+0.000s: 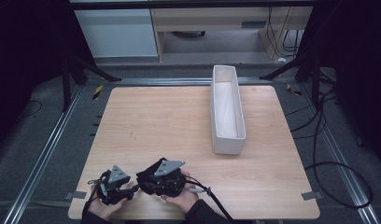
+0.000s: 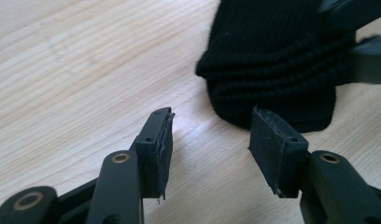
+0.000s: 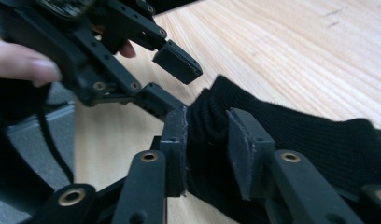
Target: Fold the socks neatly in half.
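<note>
At the worktop's (image 1: 146,121) near edge, the black knit sock (image 3: 291,140) lay between the right claw's (image 3: 205,140) part-spread jaws; the left claw (image 2: 209,140), spread and empty, faced it from nine o'clock, just beside.

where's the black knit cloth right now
The black knit cloth lies on the wooden table near its front edge, between the right gripper's jaws, just ahead of the open left gripper.
</note>
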`<action>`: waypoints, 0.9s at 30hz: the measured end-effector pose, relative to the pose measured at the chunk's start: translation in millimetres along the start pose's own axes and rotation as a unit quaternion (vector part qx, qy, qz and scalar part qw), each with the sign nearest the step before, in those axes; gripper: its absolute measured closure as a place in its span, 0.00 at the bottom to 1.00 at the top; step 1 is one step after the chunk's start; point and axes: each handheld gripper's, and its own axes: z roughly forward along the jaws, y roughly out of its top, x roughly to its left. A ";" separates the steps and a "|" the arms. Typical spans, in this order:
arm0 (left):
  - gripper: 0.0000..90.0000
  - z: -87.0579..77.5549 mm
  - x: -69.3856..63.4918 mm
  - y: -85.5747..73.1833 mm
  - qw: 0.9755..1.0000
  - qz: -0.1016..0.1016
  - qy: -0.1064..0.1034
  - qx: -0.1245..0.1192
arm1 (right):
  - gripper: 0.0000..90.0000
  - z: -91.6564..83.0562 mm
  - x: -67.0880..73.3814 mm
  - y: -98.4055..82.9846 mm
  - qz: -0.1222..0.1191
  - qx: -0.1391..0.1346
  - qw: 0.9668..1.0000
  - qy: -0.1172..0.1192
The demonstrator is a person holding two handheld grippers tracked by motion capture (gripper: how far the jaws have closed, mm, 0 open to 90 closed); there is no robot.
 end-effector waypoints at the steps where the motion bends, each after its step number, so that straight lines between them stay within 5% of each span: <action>1: 0.54 0.0 0.0 0.0 1.000 0.000 0.000 0.000 | 0.75 -4.5 -0.3 1.3 0.001 -0.007 1.000 0.004; 7: 0.54 -6.1 6.7 0.8 0.999 -0.025 0.012 -0.016 | 0.77 -19.7 -4.6 4.6 0.011 -0.031 0.999 -0.007; 11: 0.54 -8.2 9.1 2.3 0.999 -0.033 0.026 -0.025 | 0.80 -8.6 -11.9 -4.4 0.024 0.000 0.999 -0.035; 18: 0.51 -10.3 11.4 22.7 0.996 -0.048 0.033 -0.067 | 0.81 6.1 -7.4 -16.0 0.019 0.035 0.999 -0.025; 23: 0.50 3.1 6.3 30.5 0.997 -0.045 0.009 -0.055 | 0.78 4.1 -6.9 -18.1 0.021 0.032 0.999 -0.014; 27: 0.48 10.9 -0.7 29.7 0.999 -0.021 0.001 -0.031 | 0.83 -12.5 -19.4 -12.8 0.027 -0.003 0.999 -0.046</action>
